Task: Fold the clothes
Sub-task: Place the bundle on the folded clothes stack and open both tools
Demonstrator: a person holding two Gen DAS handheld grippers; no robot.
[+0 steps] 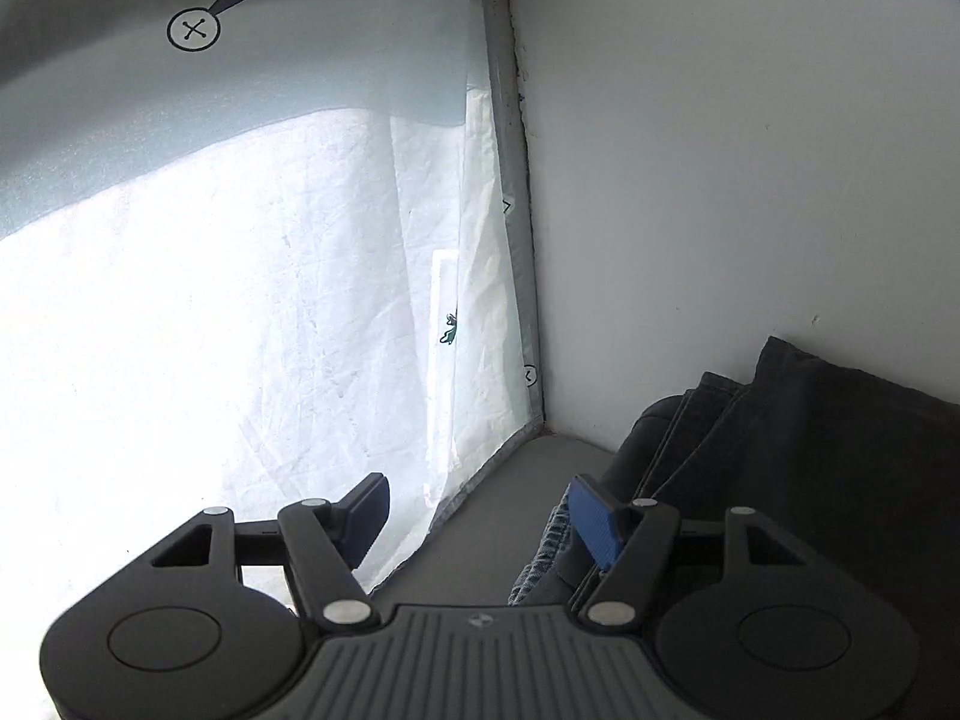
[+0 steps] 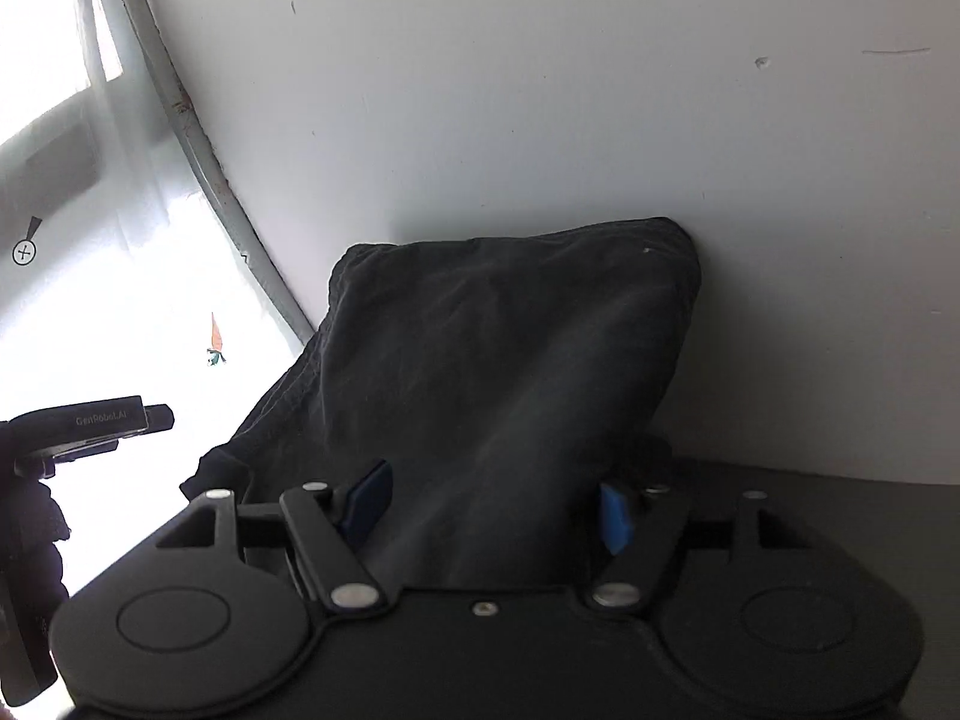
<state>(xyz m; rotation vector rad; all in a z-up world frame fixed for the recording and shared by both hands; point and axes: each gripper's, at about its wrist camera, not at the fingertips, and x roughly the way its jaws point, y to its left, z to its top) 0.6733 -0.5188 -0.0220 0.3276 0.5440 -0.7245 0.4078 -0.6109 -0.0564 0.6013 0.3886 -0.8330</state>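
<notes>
Both tongs open: left tongs [image 1: 486, 516] empty beside dark garment [image 2: 498, 372]; right tongs [image 2: 492, 510] straddle it. Pinch 1 layer edge, lift evenly w/ both.

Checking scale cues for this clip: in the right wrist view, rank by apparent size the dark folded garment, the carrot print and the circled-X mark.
1. dark folded garment, by far the largest.
2. carrot print.
3. circled-X mark, close to the carrot, so that order is unsure.
</notes>
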